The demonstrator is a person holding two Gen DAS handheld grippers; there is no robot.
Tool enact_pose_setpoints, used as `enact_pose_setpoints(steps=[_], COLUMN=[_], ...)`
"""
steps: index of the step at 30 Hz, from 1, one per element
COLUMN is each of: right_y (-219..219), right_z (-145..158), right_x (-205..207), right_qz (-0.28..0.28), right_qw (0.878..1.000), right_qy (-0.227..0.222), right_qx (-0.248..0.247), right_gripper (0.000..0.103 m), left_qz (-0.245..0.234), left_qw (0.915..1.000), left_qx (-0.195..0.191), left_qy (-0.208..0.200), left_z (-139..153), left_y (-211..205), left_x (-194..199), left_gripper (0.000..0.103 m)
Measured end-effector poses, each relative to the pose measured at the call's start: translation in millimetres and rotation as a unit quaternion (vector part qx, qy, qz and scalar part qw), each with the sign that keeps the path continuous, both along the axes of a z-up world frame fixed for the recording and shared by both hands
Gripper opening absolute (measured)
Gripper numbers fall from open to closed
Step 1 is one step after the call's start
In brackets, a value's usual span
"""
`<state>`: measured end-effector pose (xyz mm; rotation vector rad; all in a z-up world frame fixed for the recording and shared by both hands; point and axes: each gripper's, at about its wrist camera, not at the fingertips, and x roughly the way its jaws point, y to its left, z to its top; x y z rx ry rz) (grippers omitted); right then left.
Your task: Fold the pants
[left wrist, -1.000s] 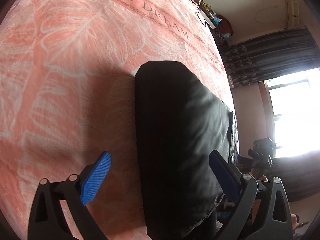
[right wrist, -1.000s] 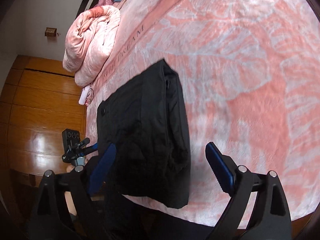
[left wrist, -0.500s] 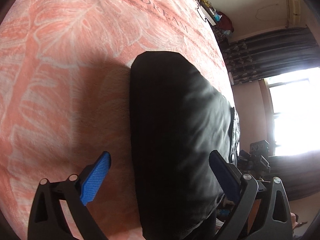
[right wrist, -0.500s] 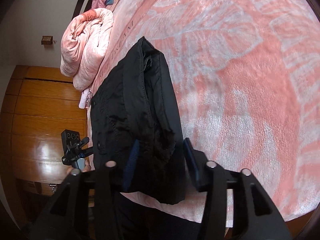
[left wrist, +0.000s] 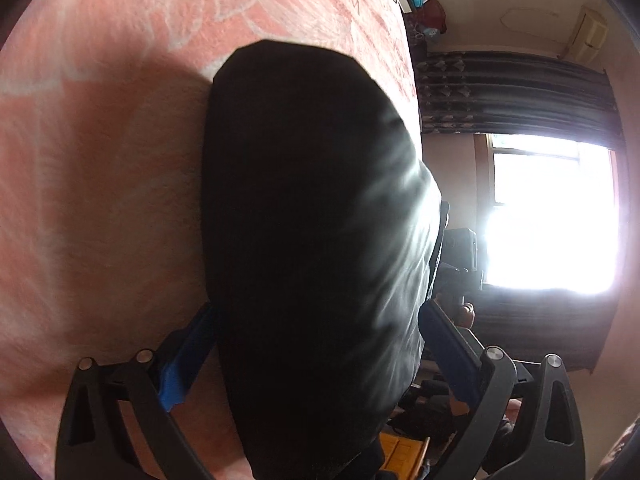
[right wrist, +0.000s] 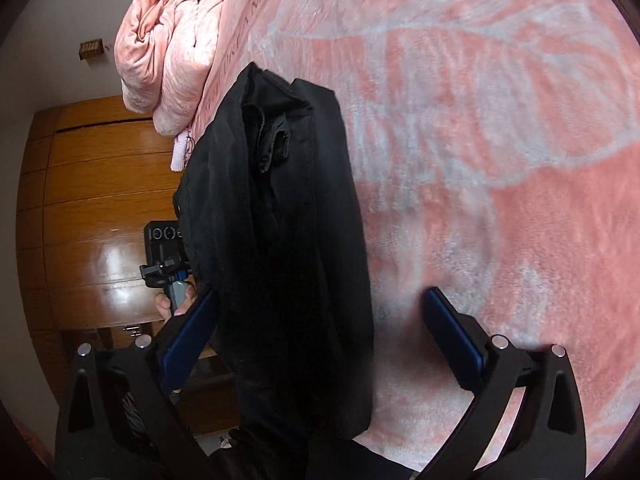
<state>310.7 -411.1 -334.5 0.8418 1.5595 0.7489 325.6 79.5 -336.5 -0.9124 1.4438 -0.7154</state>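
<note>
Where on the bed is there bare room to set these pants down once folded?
Open pink blanket spreads beyond the black pants on the side away from the bed edge, up to the lettered strip. Crowded: the rolled pink quilt at that strip's end, and the bed edge where the pants hang over.

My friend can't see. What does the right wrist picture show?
Folded black pants lie on a pink leaf-patterned blanket, with the right gripper close over their near end, its blue jaws wide open on either side. A rolled pink quilt sits farther back, beside a wooden wardrobe.
</note>
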Motion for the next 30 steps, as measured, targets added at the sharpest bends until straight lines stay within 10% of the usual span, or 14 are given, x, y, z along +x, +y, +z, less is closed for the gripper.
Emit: enact_pose_setpoints(steps=[14,16,19,24,30], right_y=[31,35,36,40,59], right_z=[0,4,14,43,91], right_x=[7,3,-1,-7,8], right_qz=[0.024,0.029,0.021,0.009,0.025], right_qw=[0.999,0.999,0.998,0.996,0.992], right_qy=[-0.021,-0.031,-0.053,-0.084,-0.124], right_qx=[-0.001,-0.004,-0.006,-0.004,-0.009], right_gripper=[0.101,0.069,0.052,0.039,0.038], left_qz=[-0.016,-0.010,0.000,0.009,0.016], left_qw=[0.9995,0.9987,0.9982,0.9962,0.9924], left_qx=[0.019,0.044,0.053,0.070,0.089], left_qy=[-0.020,-0.024,-0.029,-0.050,-0.083], left_z=[-15,-15,-12,8,42], left_y=[-23,-29,-32,-36,-29], left_x=[2,1,0,-3,9], left_gripper=[0.099,0.092,0.064,0.039,0.033])
